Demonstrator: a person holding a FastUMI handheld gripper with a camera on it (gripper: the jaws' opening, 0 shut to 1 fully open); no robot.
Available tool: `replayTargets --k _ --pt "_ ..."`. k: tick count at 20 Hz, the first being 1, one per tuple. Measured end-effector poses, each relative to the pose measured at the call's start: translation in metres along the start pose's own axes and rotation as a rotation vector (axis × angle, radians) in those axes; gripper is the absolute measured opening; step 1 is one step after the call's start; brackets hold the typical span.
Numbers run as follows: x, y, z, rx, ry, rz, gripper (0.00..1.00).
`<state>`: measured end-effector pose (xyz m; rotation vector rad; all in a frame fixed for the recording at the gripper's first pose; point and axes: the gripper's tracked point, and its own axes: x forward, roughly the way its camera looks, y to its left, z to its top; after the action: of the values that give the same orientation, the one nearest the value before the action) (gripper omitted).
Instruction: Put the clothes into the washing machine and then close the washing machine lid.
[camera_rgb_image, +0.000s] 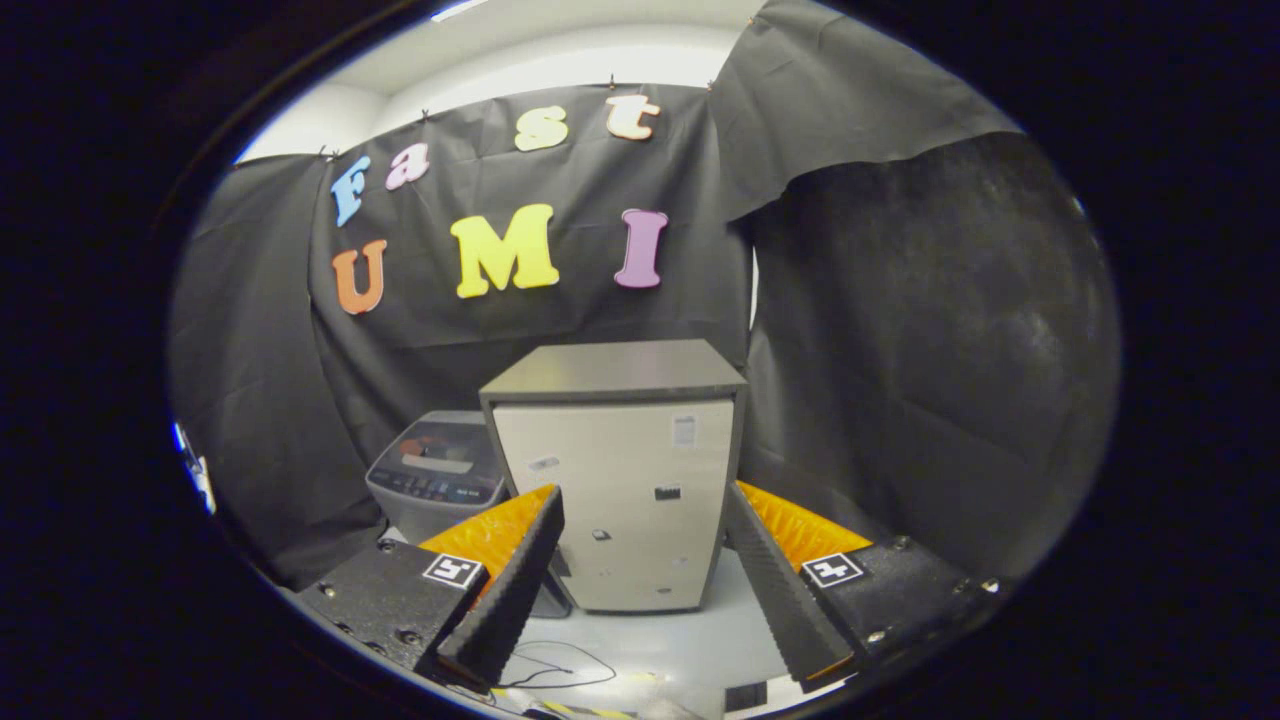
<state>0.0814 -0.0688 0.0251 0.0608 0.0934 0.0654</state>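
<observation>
My gripper (645, 495) is open, with a wide gap and nothing between its fingers (505, 590). The washing machine (435, 470) is a small grey top-loader with a dark control panel. It stands on the floor beyond my left finger, against the black cloth wall. Its right side is hidden behind a cabinet. The top looks flat and closed from here, though I cannot tell for sure.
A tall grey and beige cabinet (620, 480) stands straight ahead of the fingers, right of the washing machine and touching or nearly touching it. The pale floor (670, 640) runs beneath the fingers, with a thin black cable (560, 668) lying on it. Black cloth walls close in the sides.
</observation>
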Motion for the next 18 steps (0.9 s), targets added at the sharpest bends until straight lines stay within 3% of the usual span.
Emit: replayTargets --k 18 --pt "-0.051 0.006 0.014 -0.048 -0.047 0.003 1.0"
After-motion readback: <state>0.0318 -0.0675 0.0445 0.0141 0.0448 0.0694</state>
